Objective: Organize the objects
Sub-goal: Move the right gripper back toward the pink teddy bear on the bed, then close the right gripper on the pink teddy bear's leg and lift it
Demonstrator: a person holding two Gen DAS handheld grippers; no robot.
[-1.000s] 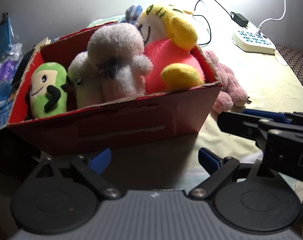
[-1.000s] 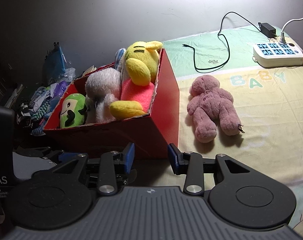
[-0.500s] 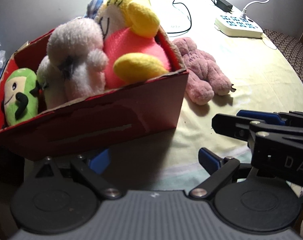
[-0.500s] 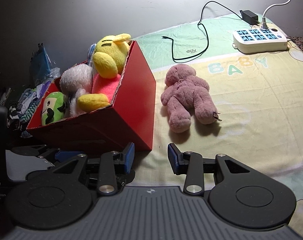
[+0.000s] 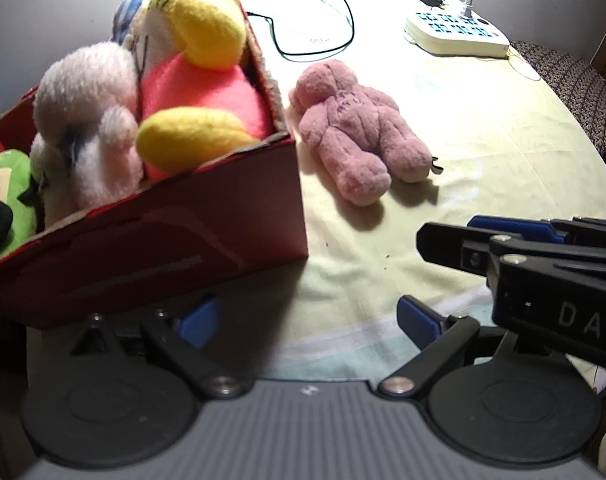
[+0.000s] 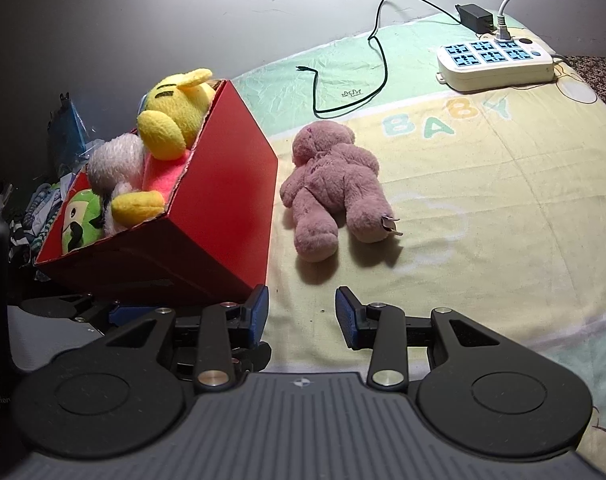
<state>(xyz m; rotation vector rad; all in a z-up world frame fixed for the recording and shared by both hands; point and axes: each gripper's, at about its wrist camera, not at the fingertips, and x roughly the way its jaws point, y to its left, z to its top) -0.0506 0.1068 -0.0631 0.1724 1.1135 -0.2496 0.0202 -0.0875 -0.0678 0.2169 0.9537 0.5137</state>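
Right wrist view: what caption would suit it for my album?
Open right gripper faces a pink teddy lying on the baby blanket beside a red box full of plush toys.

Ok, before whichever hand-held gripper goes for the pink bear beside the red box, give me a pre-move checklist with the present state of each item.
1. Right hand-held gripper empty, jaws apart: ok.
2. Left hand-held gripper empty, jaws wide: ok.
3. Pink bear lies free on the blanket, nothing on top of it: ok.
4. Path from the right hand-held gripper to the bear unobstructed: ok.
5. Room in the red box for another toy: not ok; the yellow plush, white plush and green plush already fill it.
6. Black cable apart from the bear: ok.
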